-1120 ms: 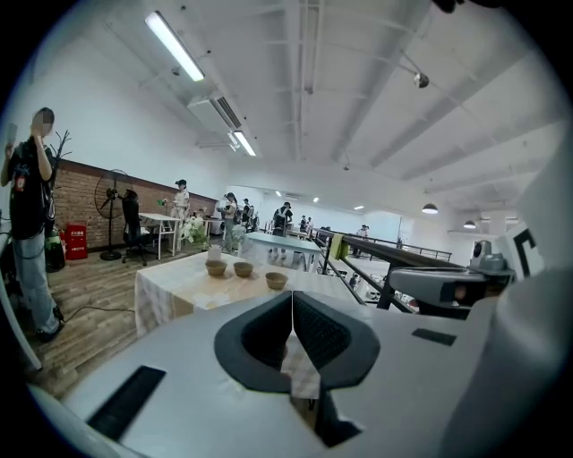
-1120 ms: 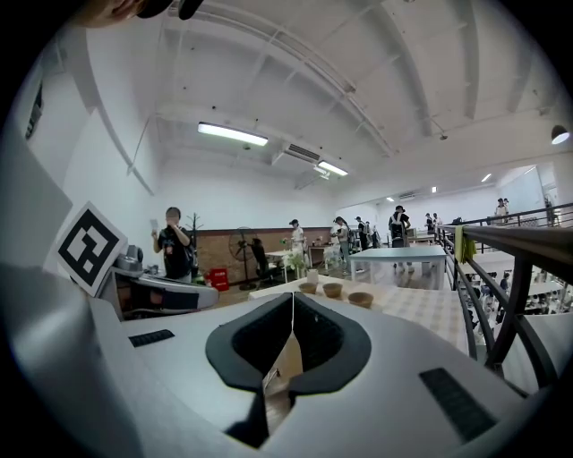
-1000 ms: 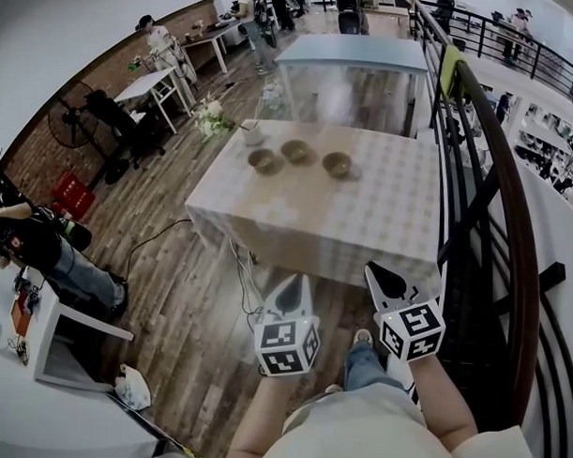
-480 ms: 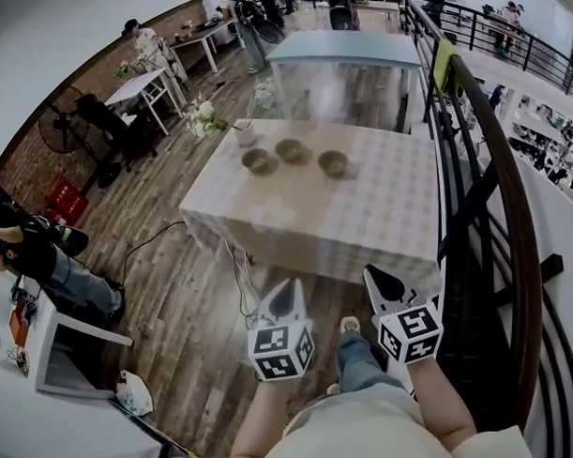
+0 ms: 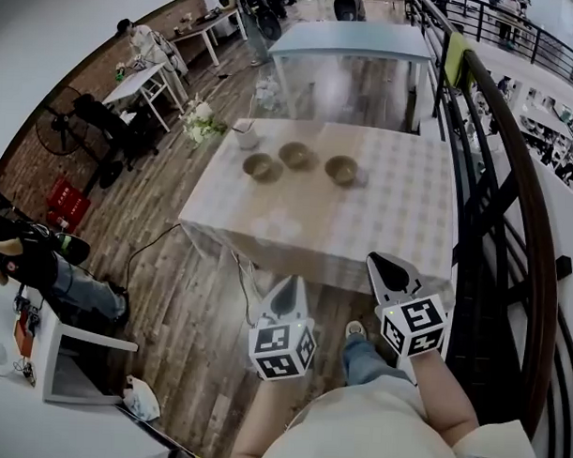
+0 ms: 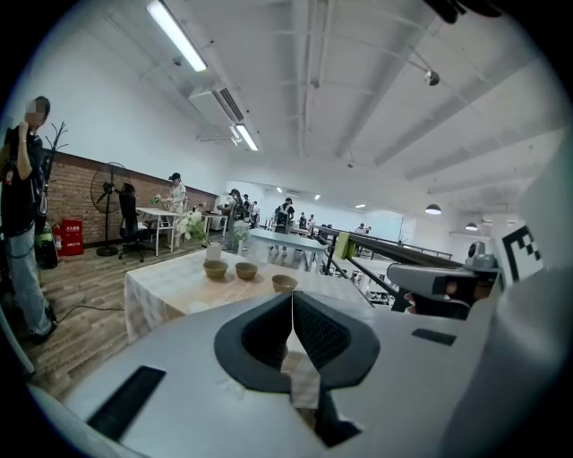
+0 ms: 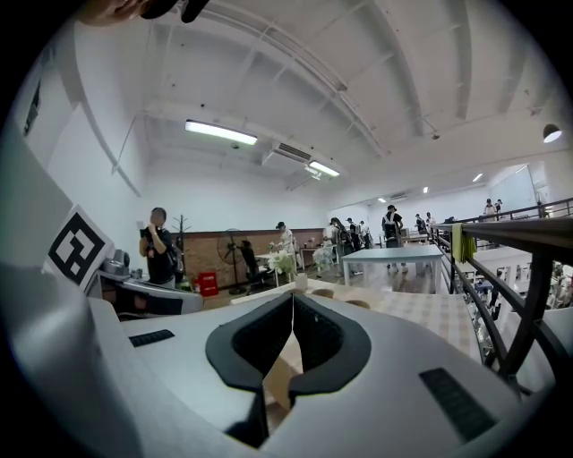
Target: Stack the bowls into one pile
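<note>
Left gripper [image 5: 288, 287] and right gripper [image 5: 386, 269] are held closed, empty, short of the table [image 5: 399, 227]; the far bowls [image 5: 294, 155] are judged beyond reach.

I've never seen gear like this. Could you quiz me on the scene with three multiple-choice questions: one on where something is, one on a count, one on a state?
1. Where are the bowls?
A. On the floor
B. On the far part of the checked-cloth table
C. On a shelf

2. How many bowls are there?
A. Two
B. Three
C. Five

3. How are the left tool and right tool?
A. Both shut, holding nothing
B. Both wide open
C. Each gripping a bowl

Answers:
1 B: the head view shows them in a loose row on the cloth's far side.
2 B: three separate bowls show, none stacked.
3 A: each gripper view shows its jaws meeting with nothing between.
</note>
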Action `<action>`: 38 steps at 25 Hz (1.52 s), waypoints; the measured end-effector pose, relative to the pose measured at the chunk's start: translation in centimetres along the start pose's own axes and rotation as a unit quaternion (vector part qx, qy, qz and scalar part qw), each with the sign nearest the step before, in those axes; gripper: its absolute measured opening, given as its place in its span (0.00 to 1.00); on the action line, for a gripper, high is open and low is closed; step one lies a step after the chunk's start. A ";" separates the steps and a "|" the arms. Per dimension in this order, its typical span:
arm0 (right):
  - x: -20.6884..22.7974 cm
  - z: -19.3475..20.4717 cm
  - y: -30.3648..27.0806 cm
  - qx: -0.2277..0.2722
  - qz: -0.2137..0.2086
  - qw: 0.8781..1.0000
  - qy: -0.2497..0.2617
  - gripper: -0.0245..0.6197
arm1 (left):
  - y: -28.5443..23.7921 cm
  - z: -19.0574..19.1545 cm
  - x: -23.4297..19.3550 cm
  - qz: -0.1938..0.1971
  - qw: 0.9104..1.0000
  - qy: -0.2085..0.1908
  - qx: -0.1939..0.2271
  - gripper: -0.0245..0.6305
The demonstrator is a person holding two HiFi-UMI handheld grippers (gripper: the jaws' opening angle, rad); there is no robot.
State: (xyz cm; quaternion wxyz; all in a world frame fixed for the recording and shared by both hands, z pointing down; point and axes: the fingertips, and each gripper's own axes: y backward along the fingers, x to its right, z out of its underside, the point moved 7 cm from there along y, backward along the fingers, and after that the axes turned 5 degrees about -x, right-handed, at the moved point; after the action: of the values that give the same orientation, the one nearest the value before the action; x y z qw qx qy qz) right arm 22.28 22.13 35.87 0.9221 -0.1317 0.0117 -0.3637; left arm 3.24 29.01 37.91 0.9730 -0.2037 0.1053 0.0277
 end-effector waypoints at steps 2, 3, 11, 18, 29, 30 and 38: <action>0.8 -0.8 -1.7 -0.003 -0.004 1.000 0.003 0.04 | -1.6 -1.0 -0.4 0.000 1.000 0.004 -0.001 0.04; 1.3 -1.3 -2.5 -0.004 -0.006 1.000 0.006 0.04 | -2.4 -1.7 -0.5 0.001 1.000 0.004 -0.002 0.04; 5.9 -4.4 -8.8 -0.008 -0.003 1.000 0.019 0.04 | -9.1 -5.9 -1.3 0.006 1.000 0.002 0.001 0.04; 9.1 -4.2 -12.7 -0.018 -0.001 0.999 0.027 0.04 | -13.5 -6.6 -2.3 -0.003 1.000 0.005 -0.002 0.04; 14.2 -4.8 -19.1 -0.033 -0.015 0.999 0.037 0.04 | -20.1 -8.4 -3.5 -0.028 0.999 0.013 -0.011 0.04; 14.5 -4.6 -19.5 -0.035 -0.016 0.999 0.036 0.04 | -20.5 -8.3 -3.7 -0.031 0.999 0.013 -0.012 0.04; 16.0 -3.8 -23.0 -0.059 -0.018 0.998 0.035 0.04 | -22.4 -8.3 -5.2 -0.052 0.998 0.027 -0.024 0.04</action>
State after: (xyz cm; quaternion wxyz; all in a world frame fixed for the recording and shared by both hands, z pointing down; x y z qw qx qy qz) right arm 18.26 -5.66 39.22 0.9052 -0.1728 0.0630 -0.3831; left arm -1.25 5.09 40.39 0.9647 -0.2332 0.1199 -0.0256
